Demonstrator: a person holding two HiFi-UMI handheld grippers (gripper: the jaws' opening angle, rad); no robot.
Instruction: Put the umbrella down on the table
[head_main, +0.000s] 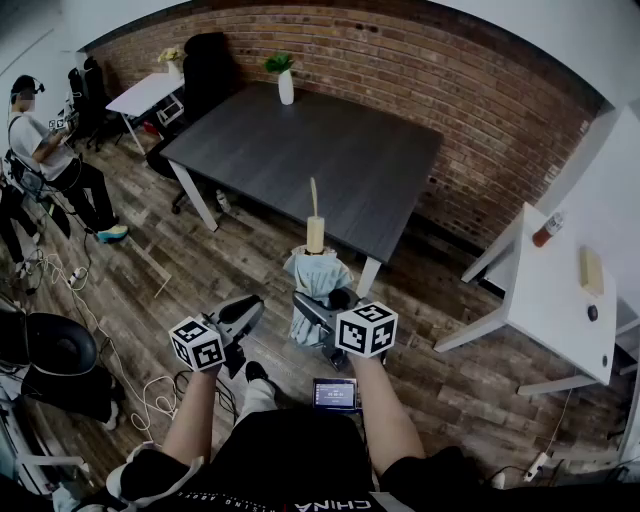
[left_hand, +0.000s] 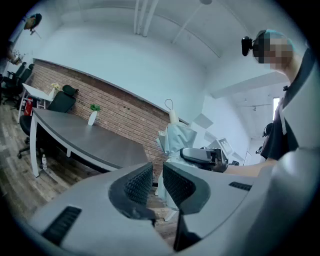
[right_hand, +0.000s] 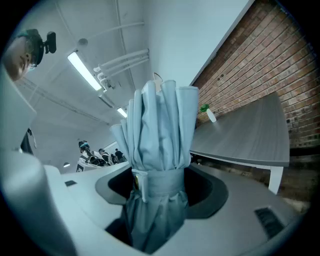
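Head view is showing me the right gripper (head_main: 318, 312) clamping the folded pale-blue umbrella (head_main: 318, 275) around its bundled canopy. The umbrella is standing upright with its cream handle pointing up. Right gripper view is confirming the hold: the jaws are standing wide, and the fabric is filling the space between them right at the wrap strap. I am reading that as a firm hold on a bulky thing, not an open gripper. The left gripper (left_hand: 156, 181) is hanging beside it with its jaws nearly together, and nothing is sitting in the slim gap between them.

The umbrella is hovering over the wooden floor, just short of the near corner of the dark desk (head_main: 330, 150), and it is touching nothing but the gripper. A white vase (head_main: 286, 87) with a green sprig is sitting at the desk's far end, well apart from that near corner.

I am judging the task as barely under way — the umbrella is in hand, but it is not yet over the desktop. Carrying it across, lowering it, laying it flat and letting the jaws go are all waiting to be done.
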